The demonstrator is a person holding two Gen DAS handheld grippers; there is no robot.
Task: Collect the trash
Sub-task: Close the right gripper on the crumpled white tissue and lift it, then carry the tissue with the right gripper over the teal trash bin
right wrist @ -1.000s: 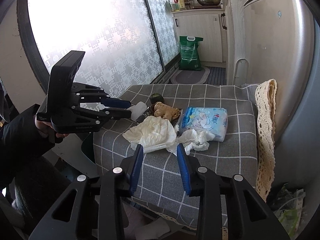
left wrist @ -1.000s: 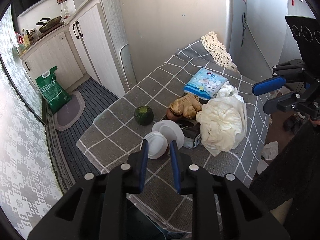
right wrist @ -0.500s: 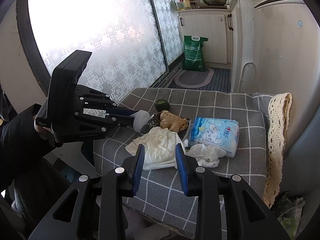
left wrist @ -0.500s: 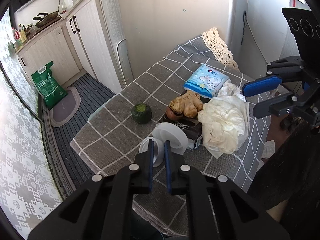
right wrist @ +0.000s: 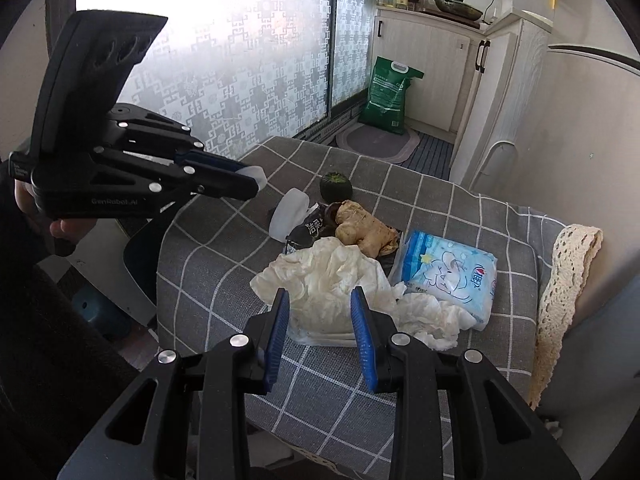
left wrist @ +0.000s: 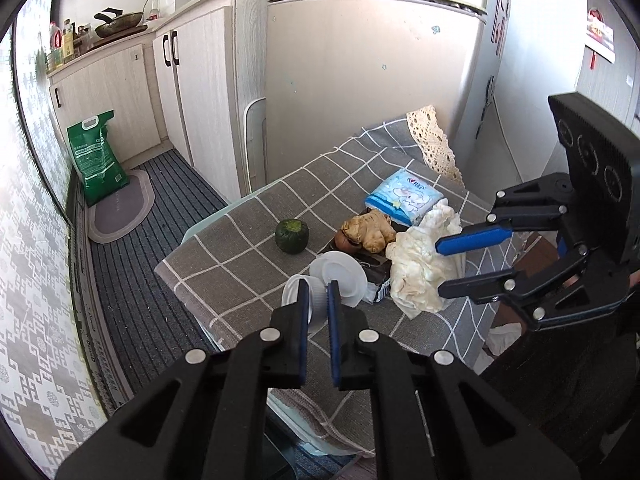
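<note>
Blue ridged pads line both tools. The left tool [left wrist: 317,300] is clamped on a thin, translucent white plastic cup [left wrist: 298,300]; in the left wrist view its fingers hide most of the cup's body, and in the right wrist view only a pale edge [right wrist: 256,174] pokes out past the fingertips, lifted clear of the worktop [right wrist: 224,240]. The right tool [right wrist: 320,332] hangs with its fingers apart just above a crumpled cream plastic bag [right wrist: 328,280], not touching it as far as I can tell; the near edge of the bag is cut off behind the pads.

Grey woven cloth with a white grid covers the worktop. Beside the cream bag lies a wad of white tissue [right wrist: 432,314], soft and wrinkled. Behind them sits a round white plastic lid [right wrist: 290,214], tilted on edge, leaning against a dark crinkled wrapper [right wrist: 310,228] whose print is too small to read. A knobbly tan piece of ginger [right wrist: 362,228] rests on the wrapper, partly hiding a brown rounded thing behind it that I cannot make out. To the right lies a glossy blue pack of tissues [right wrist: 448,276], and farther back a small dark green ribbed squash [right wrist: 337,185] stands alone. Cream lace trim [right wrist: 564,280] hangs over the far right edge. Beyond, on the floor, a green sack [right wrist: 388,96] leans against pale wood-grain cupboards [right wrist: 424,68].
</note>
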